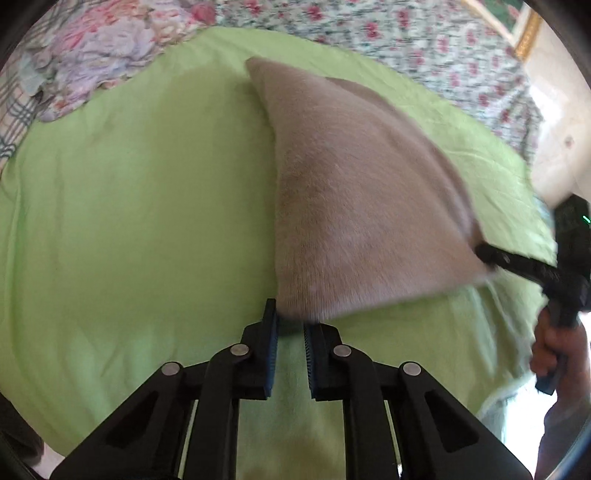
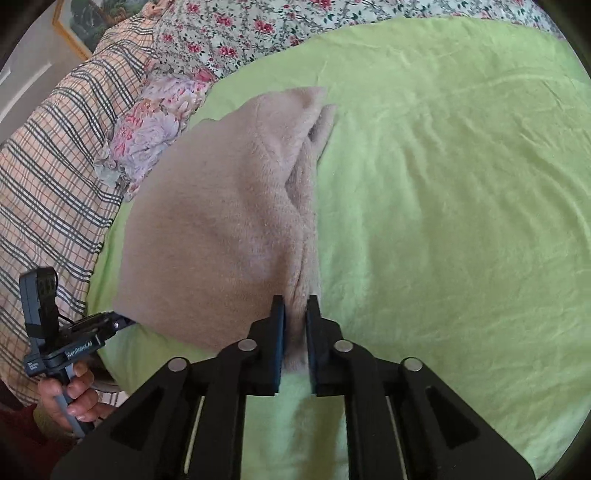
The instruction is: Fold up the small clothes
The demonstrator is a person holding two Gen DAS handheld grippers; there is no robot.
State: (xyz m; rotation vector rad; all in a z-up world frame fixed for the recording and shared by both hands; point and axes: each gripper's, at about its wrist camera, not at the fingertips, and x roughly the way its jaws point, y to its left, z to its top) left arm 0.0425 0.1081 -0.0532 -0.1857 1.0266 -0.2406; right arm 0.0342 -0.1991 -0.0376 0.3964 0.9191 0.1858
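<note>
A small beige fleece garment (image 1: 354,206) is held up by two near corners over a green sheet (image 1: 129,206); its far end rests on the sheet. My left gripper (image 1: 290,321) is shut on the garment's near left corner. My right gripper (image 2: 295,314) is shut on a bunched fold of the same garment (image 2: 221,229). The right gripper also shows at the right of the left wrist view (image 1: 487,254), pinching the other corner. The left gripper shows at lower left in the right wrist view (image 2: 127,321).
The green sheet (image 2: 443,221) lies on a bed with a floral cover (image 2: 229,48). A plaid cloth (image 2: 48,177) and a pile of floral clothes (image 1: 96,62) lie at the sheet's far left edge. A framed picture (image 1: 528,33) hangs on the wall.
</note>
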